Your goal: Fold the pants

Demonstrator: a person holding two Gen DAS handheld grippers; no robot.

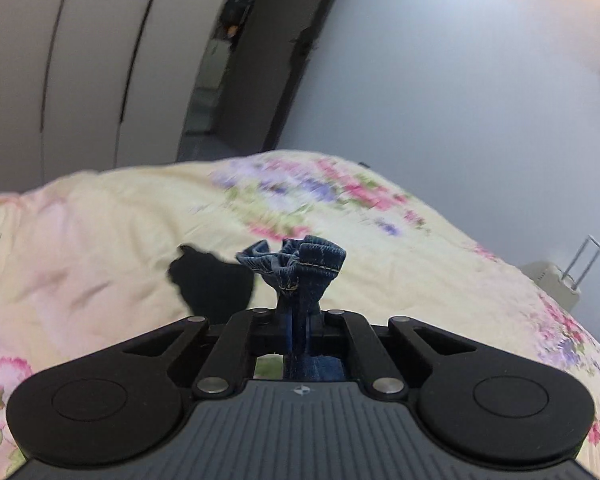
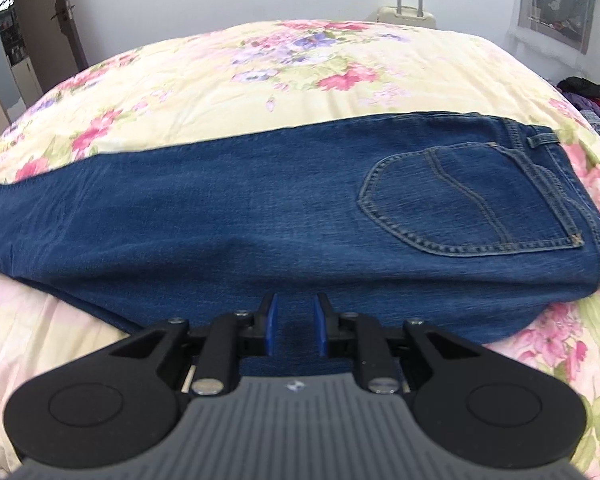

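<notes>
Both grippers inspected: left gripper (image 1: 296,320) pinched the jeans (image 2: 260,200) hem aloft; right gripper (image 2: 294,326) stood slightly spread over denim. Next, hem to waistband (image 2: 516,136).

Pants (image 2: 260,208) lying crosswise on the bed (image 2: 220,80), waistband to the right, legs to the left; suitcase (image 2: 408,12) behind the bed; doorway (image 2: 12,32) far left.

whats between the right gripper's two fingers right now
Only denim: in the right wrist view the right gripper hangs with its jaws apart over the near edge of the jeans, not pinching the cloth.
</notes>
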